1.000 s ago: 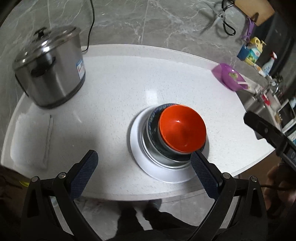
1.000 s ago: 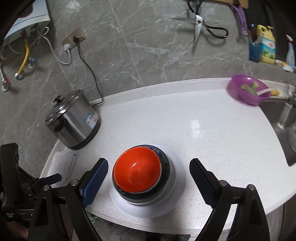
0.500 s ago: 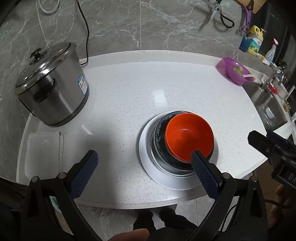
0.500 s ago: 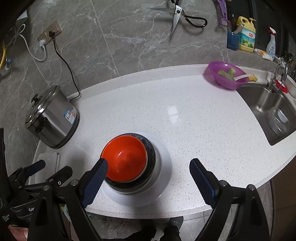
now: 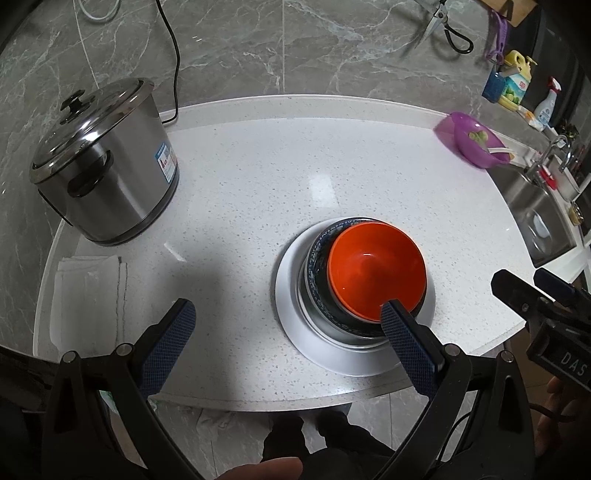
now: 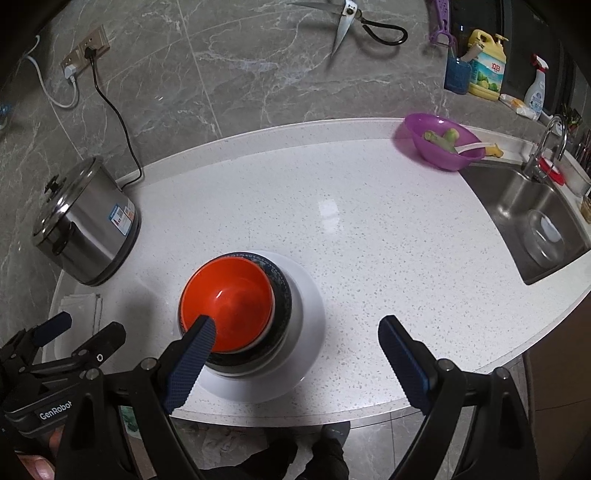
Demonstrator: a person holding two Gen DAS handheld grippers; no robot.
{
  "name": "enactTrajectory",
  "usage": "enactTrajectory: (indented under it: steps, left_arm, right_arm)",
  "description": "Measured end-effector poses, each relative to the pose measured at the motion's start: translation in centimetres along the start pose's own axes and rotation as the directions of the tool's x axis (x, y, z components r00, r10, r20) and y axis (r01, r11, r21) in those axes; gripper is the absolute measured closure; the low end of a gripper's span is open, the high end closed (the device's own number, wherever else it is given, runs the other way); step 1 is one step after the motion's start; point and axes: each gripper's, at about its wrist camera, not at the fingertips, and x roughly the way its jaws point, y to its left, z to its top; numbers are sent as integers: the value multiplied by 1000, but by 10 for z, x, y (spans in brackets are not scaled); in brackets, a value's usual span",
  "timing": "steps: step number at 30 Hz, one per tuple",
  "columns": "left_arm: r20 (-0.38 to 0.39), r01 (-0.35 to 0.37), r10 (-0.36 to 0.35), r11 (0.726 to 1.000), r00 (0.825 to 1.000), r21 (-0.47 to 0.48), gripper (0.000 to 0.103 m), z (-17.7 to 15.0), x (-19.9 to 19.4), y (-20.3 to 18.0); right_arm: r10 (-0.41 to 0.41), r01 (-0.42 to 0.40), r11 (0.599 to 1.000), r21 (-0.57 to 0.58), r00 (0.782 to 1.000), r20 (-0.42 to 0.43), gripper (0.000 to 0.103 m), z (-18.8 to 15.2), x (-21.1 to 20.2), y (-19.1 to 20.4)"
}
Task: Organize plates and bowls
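An orange bowl (image 5: 375,275) (image 6: 227,304) sits nested in a dark patterned bowl (image 5: 317,254) (image 6: 282,291), which stands on a white plate (image 5: 291,306) (image 6: 310,325) near the counter's front edge. My left gripper (image 5: 286,315) is open and empty, held above the front edge, left of the stack. My right gripper (image 6: 295,330) is open and empty, above the front edge over the plate's right side.
A steel pot with lid (image 5: 99,166) (image 6: 83,225) stands at the left, with a folded white cloth (image 5: 88,295) in front of it. A purple bowl (image 6: 441,142) sits at the back right by the sink (image 6: 535,229). Scissors (image 6: 354,22) hang on the wall.
Both grippers have pulled back and up from the stack, so more of the counter shows. The stacked bowls and plate have not moved.
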Motion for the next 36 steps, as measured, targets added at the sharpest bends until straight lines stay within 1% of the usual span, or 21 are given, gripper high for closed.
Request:
enactTrajectory:
  steps: [8,36]
  left_arm:
    - [-7,1,-1,1000,1000,0,2,3,2,0]
    - [-20,-12,12,1000,1000,-25,2,0,3,-4]
  right_arm:
    - [-21,21,1000,-16,1000,-5,12,0,1,1]
    - [-15,14,999,-42,1000,-24,12,1,7,15]
